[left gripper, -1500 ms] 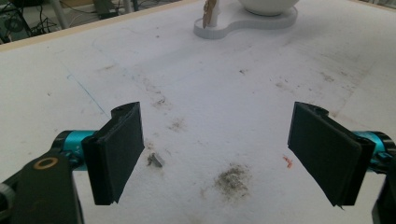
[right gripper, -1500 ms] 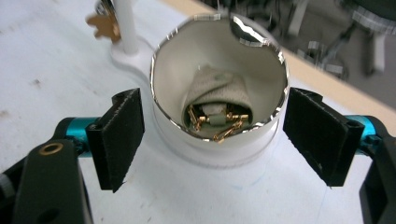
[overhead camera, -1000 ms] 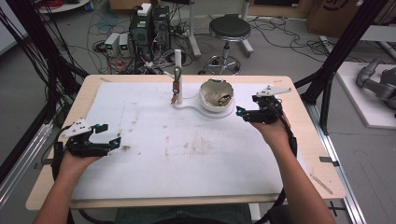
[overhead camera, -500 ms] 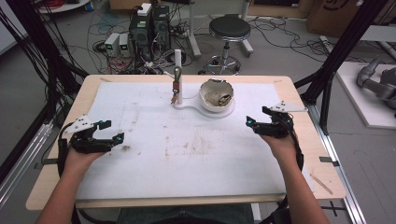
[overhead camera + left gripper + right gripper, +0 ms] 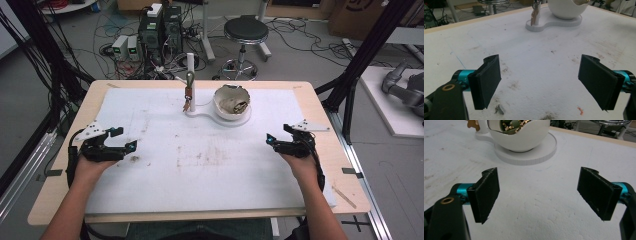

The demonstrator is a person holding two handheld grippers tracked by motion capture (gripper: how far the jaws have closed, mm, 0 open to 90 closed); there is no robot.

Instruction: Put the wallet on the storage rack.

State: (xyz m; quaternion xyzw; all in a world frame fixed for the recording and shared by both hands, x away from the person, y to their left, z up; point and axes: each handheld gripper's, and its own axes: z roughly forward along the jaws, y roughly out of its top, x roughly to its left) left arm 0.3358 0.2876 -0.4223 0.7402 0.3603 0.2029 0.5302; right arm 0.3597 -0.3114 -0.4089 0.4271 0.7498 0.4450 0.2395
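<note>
A white egg-shaped bowl (image 5: 232,103) with a broken-looking rim sits on a white base (image 5: 202,111) at the far middle of the table; gold and green trinkets (image 5: 512,125) lie inside it. A thin post (image 5: 190,82) on the same base carries small hanging pieces (image 5: 534,15). My left gripper (image 5: 125,141) rests low at the table's left side, open and empty (image 5: 540,80). At the right side my right gripper (image 5: 270,141) points inward toward the bowl, open with nothing between its jaws (image 5: 539,195).
A white mat (image 5: 210,160) with brown smudges covers the wooden table (image 5: 320,115). Small crumbs (image 5: 499,109) lie near the left gripper. Beyond the far edge stand a stool (image 5: 245,30), computer boxes (image 5: 160,30) and cables on the floor.
Both hands have drawn back toward the near side. The right gripper left the bowl's side and moved right and nearer; the left gripper shifted slightly nearer. Both stay open.
</note>
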